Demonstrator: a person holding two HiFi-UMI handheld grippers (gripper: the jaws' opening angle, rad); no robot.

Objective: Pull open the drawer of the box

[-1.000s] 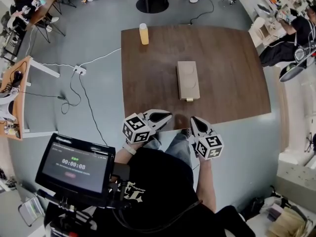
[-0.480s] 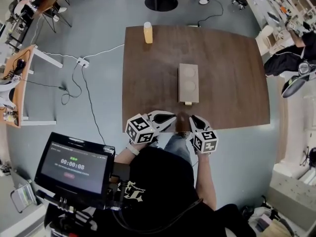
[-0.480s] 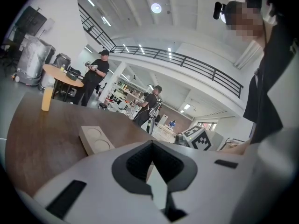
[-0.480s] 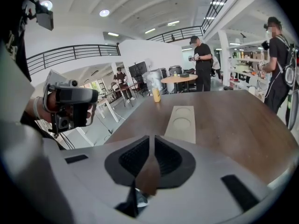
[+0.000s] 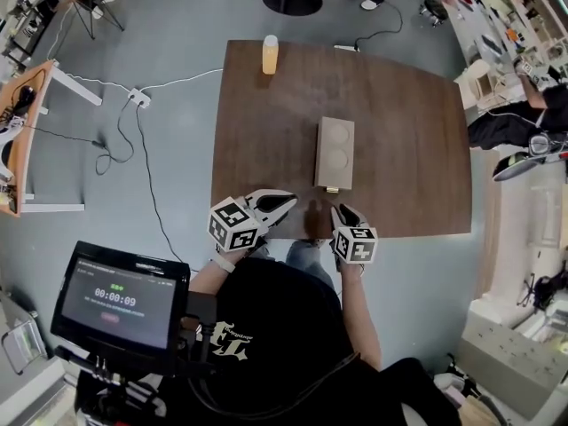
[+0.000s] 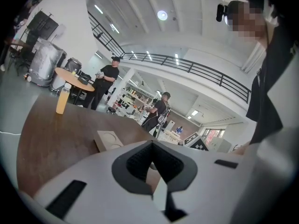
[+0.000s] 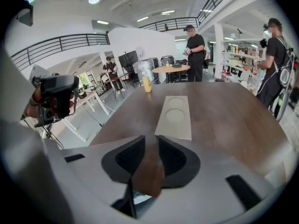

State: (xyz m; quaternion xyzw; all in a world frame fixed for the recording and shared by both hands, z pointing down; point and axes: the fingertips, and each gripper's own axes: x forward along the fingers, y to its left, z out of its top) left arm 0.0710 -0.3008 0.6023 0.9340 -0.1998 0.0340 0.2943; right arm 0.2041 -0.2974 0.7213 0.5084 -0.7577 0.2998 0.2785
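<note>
A flat beige box (image 5: 335,153) with two round recesses in its lid lies mid-table, and a small handle (image 5: 332,189) sticks out of its near end. In the right gripper view the box (image 7: 175,115) lies straight ahead of my right gripper (image 7: 150,138). That gripper's jaws have just been opening and stand open with nothing between them. In the head view my right gripper (image 5: 340,211) hovers over the table's near edge, a short way before the handle. My left gripper (image 5: 288,201) sits to its left, shut and empty (image 6: 152,143), with the box (image 6: 108,140) ahead of it to the left.
The brown table (image 5: 399,131) carries an orange bottle (image 5: 269,54) at its far edge, left of the box. A monitor on a rig (image 5: 120,295) is at the lower left. People stand at benches beyond the table (image 7: 195,48).
My right gripper has come down and forward toward the box's near end, and its jaws have parted. The left gripper has hardly moved.
</note>
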